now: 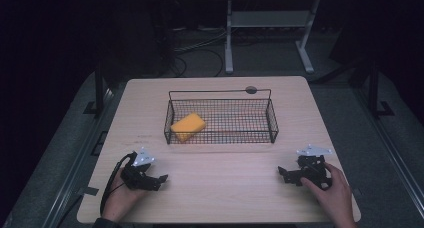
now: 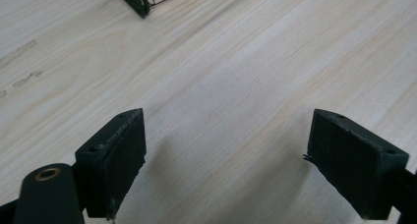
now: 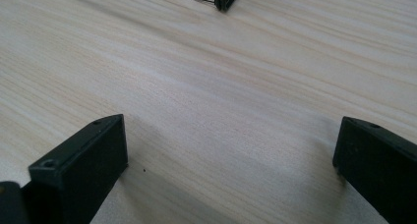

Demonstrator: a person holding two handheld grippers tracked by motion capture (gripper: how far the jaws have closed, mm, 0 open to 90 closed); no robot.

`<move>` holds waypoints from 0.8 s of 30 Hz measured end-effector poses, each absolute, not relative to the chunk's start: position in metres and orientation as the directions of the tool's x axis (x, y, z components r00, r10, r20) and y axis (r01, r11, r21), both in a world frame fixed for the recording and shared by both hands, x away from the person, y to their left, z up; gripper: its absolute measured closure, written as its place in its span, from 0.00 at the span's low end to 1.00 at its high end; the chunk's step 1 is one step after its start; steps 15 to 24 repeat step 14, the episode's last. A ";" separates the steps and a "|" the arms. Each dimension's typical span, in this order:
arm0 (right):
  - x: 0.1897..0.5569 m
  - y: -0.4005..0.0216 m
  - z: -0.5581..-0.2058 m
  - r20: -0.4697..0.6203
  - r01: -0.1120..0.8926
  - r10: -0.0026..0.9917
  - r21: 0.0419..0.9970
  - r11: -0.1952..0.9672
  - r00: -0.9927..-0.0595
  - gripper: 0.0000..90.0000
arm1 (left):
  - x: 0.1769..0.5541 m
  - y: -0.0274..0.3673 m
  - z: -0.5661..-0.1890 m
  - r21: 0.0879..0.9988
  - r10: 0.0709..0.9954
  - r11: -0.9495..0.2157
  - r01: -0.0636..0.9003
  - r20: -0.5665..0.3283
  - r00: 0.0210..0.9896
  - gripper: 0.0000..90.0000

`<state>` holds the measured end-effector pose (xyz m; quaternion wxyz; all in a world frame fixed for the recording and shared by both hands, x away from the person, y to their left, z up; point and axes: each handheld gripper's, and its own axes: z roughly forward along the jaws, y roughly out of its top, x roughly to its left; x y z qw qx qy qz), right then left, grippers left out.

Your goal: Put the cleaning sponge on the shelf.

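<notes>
Nearest, at the bottom of the high view: a left hand (image 1: pixel 120 198) low left and a right hand (image 1: pixel 332 193) low right, each resting on the wooden table (image 1: pixel 225 188) and wrapped round its tool. Left gripper (image 1: pixel 161 182) angled toward the frame's centre, jaws spread wide with only bare wood between them, plain in the left gripper view (image 2: pixel 226 155). Right gripper (image 1: pixel 283 174) mirrored, pointing inward, jaws likewise parted and holding nothing, with bare wood between them in the right gripper view (image 3: pixel 231 170).

Farther up, mid-frame: a black wire basket (image 1: pixel 270 119), a corner of which peeks into the top of each gripper view. Inside it, toward its left end, a yellow sponge (image 1: pixel 188 126), lying flat and slightly skewed.

Probably a reach for the sponge to come. Best done with the left gripper, being closer: lift clear of the table first, come over the near rim rather than through it, descend with jaws kept wide, straddle the sponge across its narrower span, close gently since foam compresses. Worth keeping the cable clear of the wire.
</notes>
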<state>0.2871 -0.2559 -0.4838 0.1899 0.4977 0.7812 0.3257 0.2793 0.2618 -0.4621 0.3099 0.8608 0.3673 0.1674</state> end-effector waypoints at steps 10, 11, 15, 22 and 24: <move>0.287 -0.256 -0.484 0.027 0.653 0.901 0.698 0.293 -0.433 0.00 | 0.275 0.274 -0.474 0.720 0.736 -0.475 0.506 0.010 0.677 0.14; 0.287 -0.256 -0.484 0.027 0.654 0.901 0.698 0.292 -0.433 0.00 | 0.274 0.274 -0.475 0.724 0.736 -0.472 0.503 0.010 0.677 0.14; 0.287 -0.256 -0.484 0.027 0.654 0.901 0.698 0.293 -0.433 0.00 | 0.274 0.274 -0.475 0.725 0.736 -0.472 0.503 0.009 0.677 0.14; 0.287 -0.256 -0.484 0.027 0.654 0.901 0.698 0.293 -0.433 0.00 | 0.274 0.274 -0.475 0.725 0.736 -0.472 0.503 0.009 0.677 0.14; 0.287 -0.256 -0.484 0.027 0.654 0.901 0.698 0.293 -0.433 0.00 | 0.274 0.274 -0.475 0.725 0.736 -0.472 0.503 0.009 0.677 0.14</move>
